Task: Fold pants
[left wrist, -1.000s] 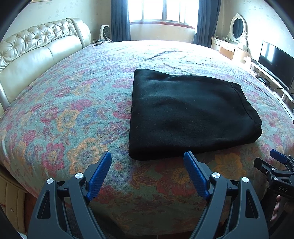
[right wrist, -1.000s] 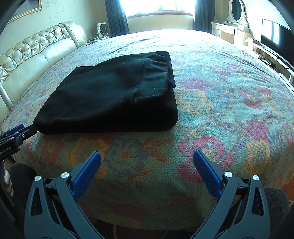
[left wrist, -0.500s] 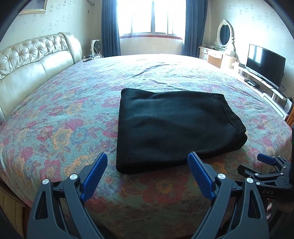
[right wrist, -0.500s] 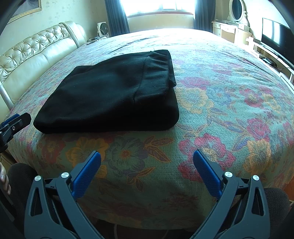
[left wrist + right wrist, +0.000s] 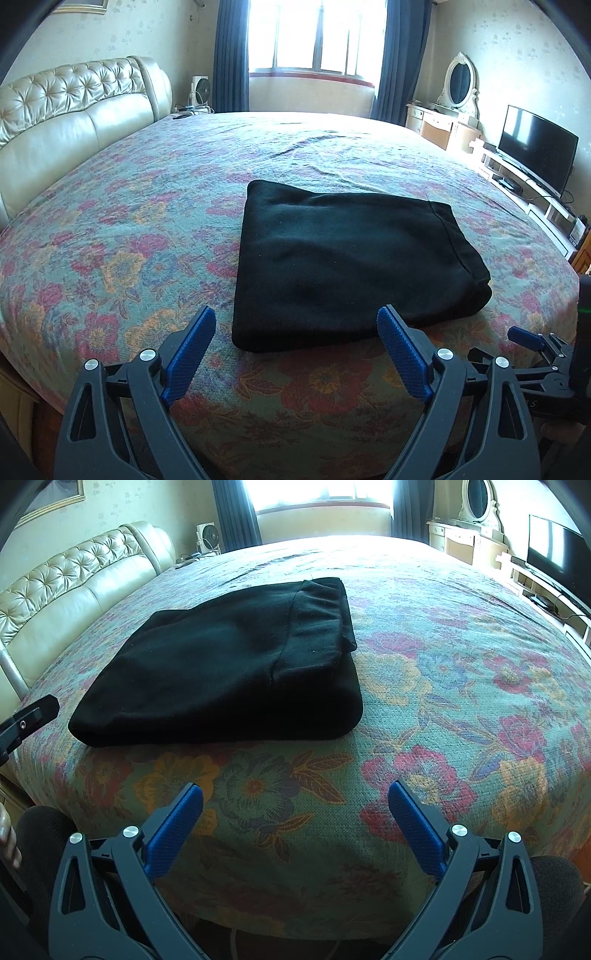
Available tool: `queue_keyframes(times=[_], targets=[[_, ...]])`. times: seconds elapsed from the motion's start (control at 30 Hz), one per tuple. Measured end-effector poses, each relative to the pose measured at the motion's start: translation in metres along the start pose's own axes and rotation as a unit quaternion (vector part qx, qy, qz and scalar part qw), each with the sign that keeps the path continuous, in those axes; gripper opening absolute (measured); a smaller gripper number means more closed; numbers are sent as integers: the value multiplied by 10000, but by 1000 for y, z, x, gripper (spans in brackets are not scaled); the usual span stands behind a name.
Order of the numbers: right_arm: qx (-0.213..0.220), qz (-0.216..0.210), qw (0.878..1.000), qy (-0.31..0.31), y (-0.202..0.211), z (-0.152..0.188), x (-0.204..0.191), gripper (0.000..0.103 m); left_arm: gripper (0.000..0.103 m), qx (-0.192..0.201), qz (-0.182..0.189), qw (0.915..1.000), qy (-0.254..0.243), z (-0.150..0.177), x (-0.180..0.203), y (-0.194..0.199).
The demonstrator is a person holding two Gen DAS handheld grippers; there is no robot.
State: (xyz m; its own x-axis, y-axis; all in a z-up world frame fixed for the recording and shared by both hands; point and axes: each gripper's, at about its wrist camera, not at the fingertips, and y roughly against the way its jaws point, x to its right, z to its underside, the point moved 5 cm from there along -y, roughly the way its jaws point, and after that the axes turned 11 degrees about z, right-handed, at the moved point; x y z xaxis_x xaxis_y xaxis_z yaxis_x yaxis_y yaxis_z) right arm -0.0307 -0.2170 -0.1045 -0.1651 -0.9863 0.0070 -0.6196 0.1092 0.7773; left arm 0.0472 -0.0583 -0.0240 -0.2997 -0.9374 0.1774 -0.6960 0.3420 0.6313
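Your pants (image 5: 343, 266) already lie as a compact black rectangle on the floral bedspread (image 5: 110, 229), close to the bed's near edge, just ahead of both tools. In the right wrist view the waistband end sits on top at the far right corner of the bundle, with 1 rounded fold running along the near side. The layers look stacked and fairly even, so the folding seems essentially finished; at most you might square the slightly overhanging waistband corner.

Your left gripper (image 5: 295, 343) has its jaws spread wide with nothing between them, hanging over the bedspread just short of the bundle's near edge. Your right gripper (image 5: 295, 816) is likewise spread and empty, off the bundle's near right corner and clear of it.
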Motion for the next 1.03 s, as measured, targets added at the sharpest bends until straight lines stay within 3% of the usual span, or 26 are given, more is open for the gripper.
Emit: queue_keyframes(times=[0.4, 1.03], targets=[[-52, -37, 10000, 15, -2, 4, -3, 100, 89, 297, -734, 9965, -274, 0, 6, 9], [-152, -86, 9998, 50, -6, 7, -4, 100, 89, 221, -589, 9963, -577, 7, 17, 6]])
